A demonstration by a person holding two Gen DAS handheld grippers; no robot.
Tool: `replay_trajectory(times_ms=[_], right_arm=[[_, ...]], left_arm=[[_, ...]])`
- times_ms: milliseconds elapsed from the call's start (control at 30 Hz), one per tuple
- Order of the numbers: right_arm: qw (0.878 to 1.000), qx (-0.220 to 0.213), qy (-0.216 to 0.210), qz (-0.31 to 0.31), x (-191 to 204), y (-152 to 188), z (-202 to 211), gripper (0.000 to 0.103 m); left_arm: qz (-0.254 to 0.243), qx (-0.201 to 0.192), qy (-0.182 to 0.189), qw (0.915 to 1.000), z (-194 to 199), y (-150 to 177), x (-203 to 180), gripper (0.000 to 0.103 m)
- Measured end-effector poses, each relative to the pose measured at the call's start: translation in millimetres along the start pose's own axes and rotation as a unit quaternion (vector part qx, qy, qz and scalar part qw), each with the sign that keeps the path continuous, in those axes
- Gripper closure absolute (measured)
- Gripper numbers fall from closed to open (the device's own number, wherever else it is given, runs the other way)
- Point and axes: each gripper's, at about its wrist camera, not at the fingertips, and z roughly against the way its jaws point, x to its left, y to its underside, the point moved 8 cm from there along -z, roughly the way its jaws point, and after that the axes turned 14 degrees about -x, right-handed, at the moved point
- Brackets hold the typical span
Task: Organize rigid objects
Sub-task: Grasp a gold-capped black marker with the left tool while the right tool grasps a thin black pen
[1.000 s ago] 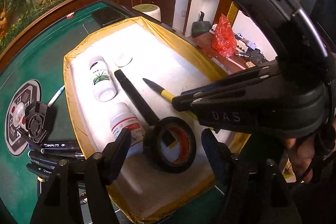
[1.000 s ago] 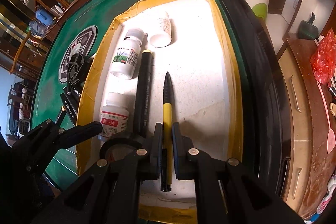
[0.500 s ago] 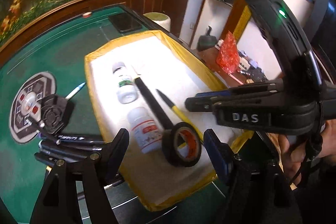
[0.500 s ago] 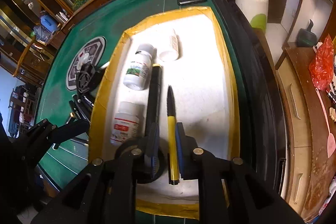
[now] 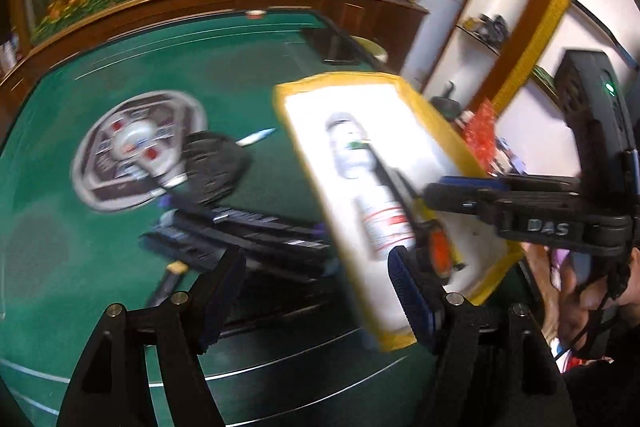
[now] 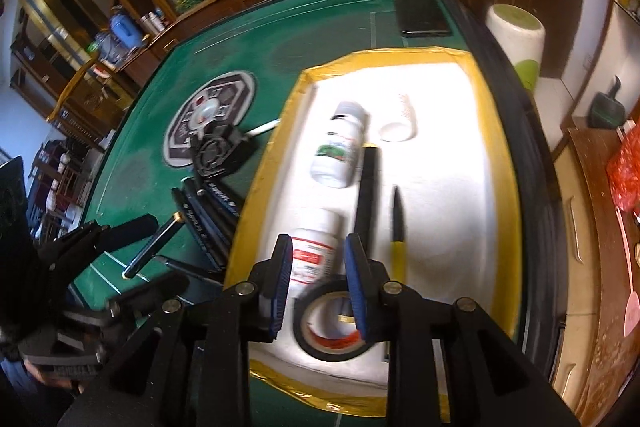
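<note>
**Pen set down, next pick to the left**

Since a second ago, our right gripper [image 6: 318, 287] has let go of the yellow-and-black pen [image 6: 397, 233]: its jaws have just been opening, and nothing sits between them now. That pen lies flat on the white tray [image 6: 460, 187], just right of the long black marker [image 6: 368, 203] and roughly parallel to it. Our left gripper [image 5: 316, 301] has swung off the tray toward the green surface [image 5: 100, 267]; it hangs wide open and empty above the pile of black markers [image 5: 248, 239] that lies beside the tray's yellow edge.

On the tray we count three white bottles: one with a green label [image 6: 340, 151], one with a red label [image 6: 314, 251], and a plain one [image 6: 398, 119] farther back. A black tape roll [image 6: 334, 323] rests at the near end, right under our right gripper's fingers.

We judge the step in hand to be fetching the next loose marker. To do it well, we should settle the left gripper first, since its view is heavily blurred. Then we line the jaws across one marker's barrel, not along it, and choose the outermost one so the neighbours are not dragged. The markers touch each other, so a fingertip may wedge between two; a slow descent helps. Meanwhile our right gripper should lift clear of the tape roll without nudging it or the red-label bottle.
</note>
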Motion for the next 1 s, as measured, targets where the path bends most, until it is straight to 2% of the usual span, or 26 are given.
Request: replay_trajectory(times_ms=[233, 367, 733, 900, 967, 1000], right_arm=[[0.999, 0.008, -0.026, 0.017, 25.3, 3.4, -7.2, 0.074], [0.999, 0.014, -0.036, 0.029, 37.6, 6.4, -9.7, 0.074], [0.994, 0.039, -0.069, 0.069, 77.3, 22.8, -16.2, 0.069], [0.992, 0.052, -0.078, 0.083, 89.7, 32.8, -20.2, 0.069], [0.991, 0.059, -0.083, 0.09, 95.8, 36.5, -23.2, 0.068], [0.99, 0.062, -0.085, 0.093, 98.5, 38.4, -24.7, 0.067]], left_arm=[[0.054, 0.011, -0.081, 0.9952, 17.7, 26.7, 91.5, 0.026], [0.067, 0.031, -0.101, 0.9922, 17.4, 41.9, 122.5, 0.026], [0.038, 0.075, -0.1, 0.9914, -8.1, 60.9, 128.7, 0.026], [0.022, 0.08, -0.11, 0.9904, -14.1, 62.2, 134.9, 0.026], [0.014, 0.079, -0.113, 0.9904, -14.4, 62.2, 135.6, 0.029], [0.009, 0.077, -0.118, 0.99, -13.8, 62.1, 137.2, 0.036]])
